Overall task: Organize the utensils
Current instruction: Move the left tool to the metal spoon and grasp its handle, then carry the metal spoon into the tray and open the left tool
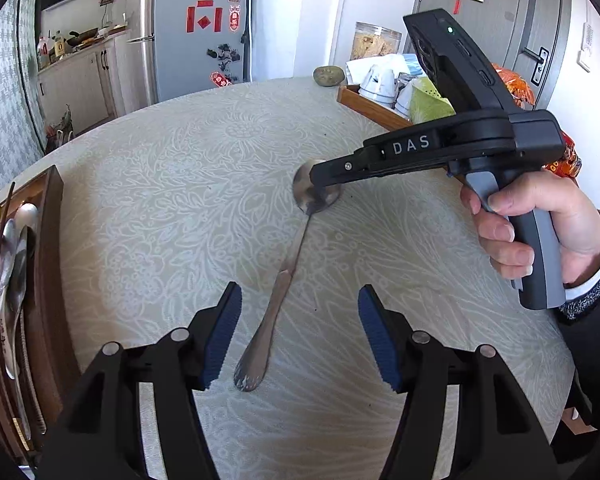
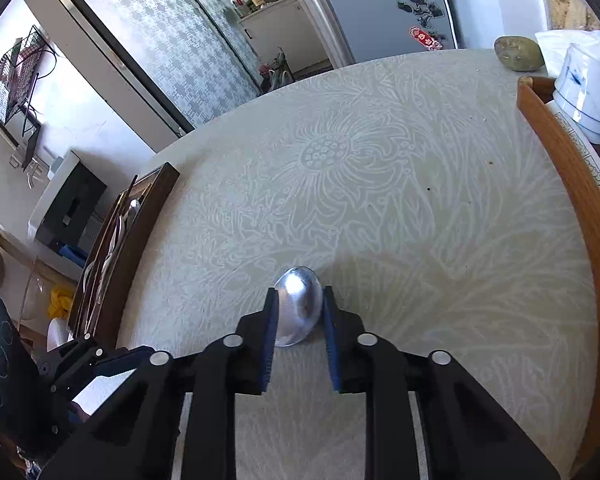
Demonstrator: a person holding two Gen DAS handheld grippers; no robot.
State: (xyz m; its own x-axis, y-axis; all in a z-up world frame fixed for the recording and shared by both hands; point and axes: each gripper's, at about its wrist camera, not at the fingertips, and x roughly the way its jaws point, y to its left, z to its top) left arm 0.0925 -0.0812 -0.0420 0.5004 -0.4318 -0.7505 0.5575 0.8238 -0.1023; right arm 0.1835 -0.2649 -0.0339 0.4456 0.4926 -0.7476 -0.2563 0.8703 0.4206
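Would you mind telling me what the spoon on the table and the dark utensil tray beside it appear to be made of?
The spoon looks like polished metal, probably stainless steel: its bowl mirrors the light between the right gripper pads. The utensil tray looks like dark-stained wood with a low sheen, though laminate cannot be ruled out.

kitchen-dining room in daylight, seen over a round table (image 1: 204, 152).
a pale floral cloth covers the table; beyond its far edge stand a grey refrigerator (image 1: 192, 28) bearing red decorations, white cabinets (image 1: 80, 80) with a cluttered counter, a patterned sliding door (image 2: 172, 40), and a grey door (image 1: 500, 12) beside white walls.
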